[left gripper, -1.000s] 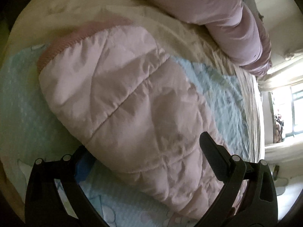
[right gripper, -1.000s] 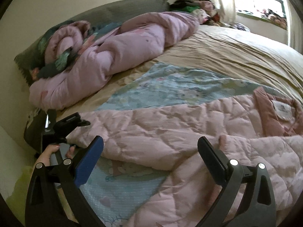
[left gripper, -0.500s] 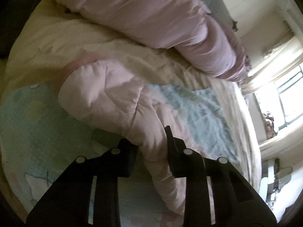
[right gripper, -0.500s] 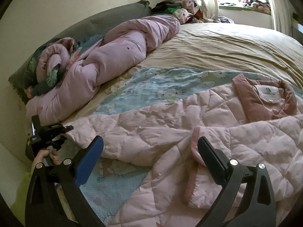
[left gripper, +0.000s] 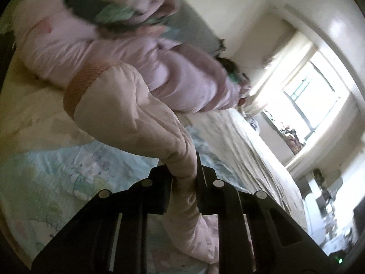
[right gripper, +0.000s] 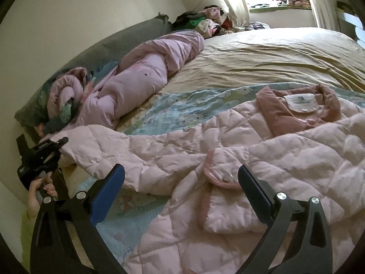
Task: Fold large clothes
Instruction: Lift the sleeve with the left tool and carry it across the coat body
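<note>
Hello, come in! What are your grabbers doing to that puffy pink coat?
Left gripper shut on quilted pink jacket sleeve. Right gripper open above it. Rolled lilac duvet lies apart.

1. The left hand-held gripper [left gripper: 184, 173] is clamped on the pale pink quilted sleeve [left gripper: 127, 111].
2. The sleeve's ribbed cuff [left gripper: 82, 86] rises above the bed [left gripper: 45, 178].
3. A rolled lilac duvet [left gripper: 118, 52] lies behind, with a bright window [left gripper: 317, 96] at right.

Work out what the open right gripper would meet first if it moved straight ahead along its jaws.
Probably the pink quilted jacket: the right gripper is open, and the jacket's dark-pink cuffed sleeve end lies between its jaws. Depth is uncertain.
</note>
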The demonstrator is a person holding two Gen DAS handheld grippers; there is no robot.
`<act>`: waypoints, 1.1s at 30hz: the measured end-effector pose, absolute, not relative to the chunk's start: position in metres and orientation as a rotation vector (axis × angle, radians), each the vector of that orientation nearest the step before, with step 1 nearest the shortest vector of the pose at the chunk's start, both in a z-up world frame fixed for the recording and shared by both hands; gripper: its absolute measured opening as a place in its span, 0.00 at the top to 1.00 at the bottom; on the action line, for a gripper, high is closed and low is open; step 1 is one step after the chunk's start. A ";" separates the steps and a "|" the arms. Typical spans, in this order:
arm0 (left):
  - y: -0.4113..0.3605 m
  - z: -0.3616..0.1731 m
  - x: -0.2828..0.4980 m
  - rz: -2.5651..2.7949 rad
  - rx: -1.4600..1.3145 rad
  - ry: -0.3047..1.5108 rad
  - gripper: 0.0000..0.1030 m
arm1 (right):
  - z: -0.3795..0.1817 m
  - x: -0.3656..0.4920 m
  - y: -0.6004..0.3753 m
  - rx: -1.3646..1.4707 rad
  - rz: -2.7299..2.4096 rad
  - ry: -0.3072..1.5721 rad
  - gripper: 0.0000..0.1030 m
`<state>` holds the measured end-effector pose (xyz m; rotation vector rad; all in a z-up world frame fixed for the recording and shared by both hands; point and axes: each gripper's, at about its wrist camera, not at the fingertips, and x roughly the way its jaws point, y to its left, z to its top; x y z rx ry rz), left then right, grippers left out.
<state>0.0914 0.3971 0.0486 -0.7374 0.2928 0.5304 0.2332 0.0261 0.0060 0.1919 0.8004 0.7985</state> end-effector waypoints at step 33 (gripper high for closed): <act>0.153 0.141 0.178 0.118 -0.319 0.289 0.92 | 0.008 0.224 -0.174 0.435 0.595 0.692 0.04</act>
